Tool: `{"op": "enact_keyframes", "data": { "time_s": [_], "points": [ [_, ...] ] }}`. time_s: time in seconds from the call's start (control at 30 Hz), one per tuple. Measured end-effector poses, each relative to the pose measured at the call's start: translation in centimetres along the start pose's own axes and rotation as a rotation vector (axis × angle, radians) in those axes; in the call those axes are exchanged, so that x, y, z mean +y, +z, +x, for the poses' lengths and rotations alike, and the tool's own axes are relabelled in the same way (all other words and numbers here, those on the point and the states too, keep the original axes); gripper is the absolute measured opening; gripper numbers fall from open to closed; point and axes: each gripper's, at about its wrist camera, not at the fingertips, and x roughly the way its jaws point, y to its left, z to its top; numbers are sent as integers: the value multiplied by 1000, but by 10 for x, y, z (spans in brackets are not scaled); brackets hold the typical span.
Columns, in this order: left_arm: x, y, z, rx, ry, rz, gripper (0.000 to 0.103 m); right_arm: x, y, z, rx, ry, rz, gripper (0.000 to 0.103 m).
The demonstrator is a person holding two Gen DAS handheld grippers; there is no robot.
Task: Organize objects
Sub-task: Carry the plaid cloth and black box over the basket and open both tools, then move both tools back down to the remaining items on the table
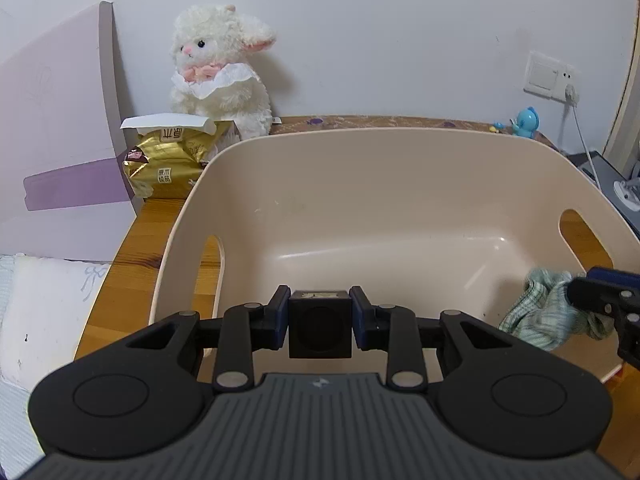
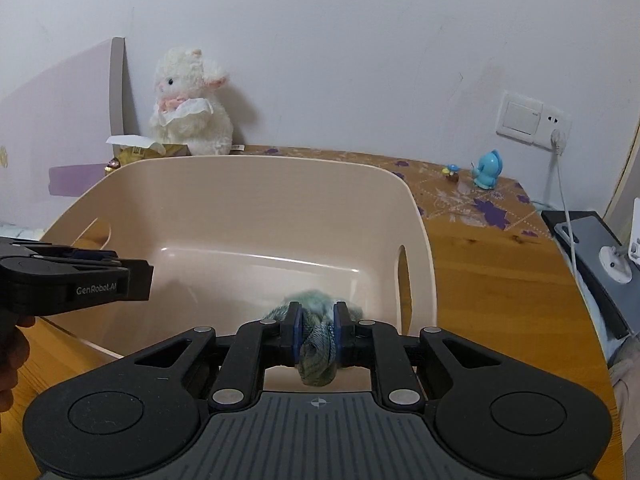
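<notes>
We are holding our left gripper [image 1: 319, 322] clamped on a black cube [image 1: 319, 324] over the beige basket's [image 1: 360, 184] near rim. Our right gripper [image 2: 316, 334] is pinching a green cloth [image 2: 316, 344] at the right near edge, with the basket floor lying bare beyond.

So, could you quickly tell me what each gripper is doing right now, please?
Left gripper: shut on a small black cube, over the beige basket.
Right gripper: shut on a green cloth, over the same basket.
</notes>
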Motion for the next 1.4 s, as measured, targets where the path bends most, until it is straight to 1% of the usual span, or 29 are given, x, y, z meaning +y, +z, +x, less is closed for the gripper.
{"op": "enact_keyframes", "data": {
  "time_s": [0.03,0.07,0.1,0.13,0.17,0.2,0.23,0.27,0.33,0.37,0.43,0.5,0.57,0.6,0.63,0.67,0.77,0.87,0.97,1.0,1.03,1.23,1.4],
  "points": [
    [0,0,-2,-8,4,4,34,1,0,-1,0,1,-2,27],
    [0,0,-6,-17,7,7,36,2,0,-3,-8,2,-1,31],
    [0,0,-9,-21,11,7,44,2,-1,-7,-18,2,-5,35],
    [0,2,-13,-27,2,3,47,3,-2,-11,-28,-1,-10,42],
    [0,2,-17,-33,-4,-2,57,3,-2,-15,-37,-4,-13,46],
    [0,3,-23,-44,0,-8,74,3,-2,-20,-47,-6,-15,52],
    [0,3,-30,-62,6,-8,78,2,-2,-24,-54,-8,-15,58],
    [-1,3,-37,-82,11,-4,81,1,-2,-29,-62,-10,-15,61],
    [-3,3,-49,-99,16,7,83,-2,-3,-41,-79,-17,-15,70],
    [-3,2,-54,-102,15,10,84,-3,-2,-46,-85,-21,-14,72],
    [-5,-1,-64,-108,14,17,86,-9,-4,-58,-97,-25,-11,79],
    [-8,-6,-73,-115,16,28,89,-13,-7,-69,-101,-24,-16,80],
    [-11,-14,-83,-124,23,39,89,-19,-12,-80,-101,-32,-18,81],
    [-13,-18,-87,-124,25,42,89,-22,-15,-84,-101,-34,-17,84],
    [-14,-22,-91,-122,26,45,89,-25,-18,-89,-100,-35,-17,91],
    [-15,-26,-94,-120,26,49,89,-28,-22,-95,-102,-34,-17,92],
    [-18,-37,-105,-118,31,67,90,-36,-33,-109,-107,-41,-22,93],
    [-22,-48,-112,-114,33,81,90,-43,-44,-119,-106,-52,-26,98],
    [-24,-60,-114,-92,20,83,92,-51,-55,-122,-89,-63,-28,100],
    [-26,-64,-112,-80,15,85,95,-54,-59,-121,-81,-68,-27,100],
    [-27,-68,-111,-71,14,86,96,-58,-63,-120,-70,-74,-24,100],
    [-35,-90,-96,-12,12,100,96,-75,-82,-107,7,-100,-21,102],
    [-41,-100,-81,26,8,105,96,-90,-94,-91,56,-106,-2,102]
  ]
}}
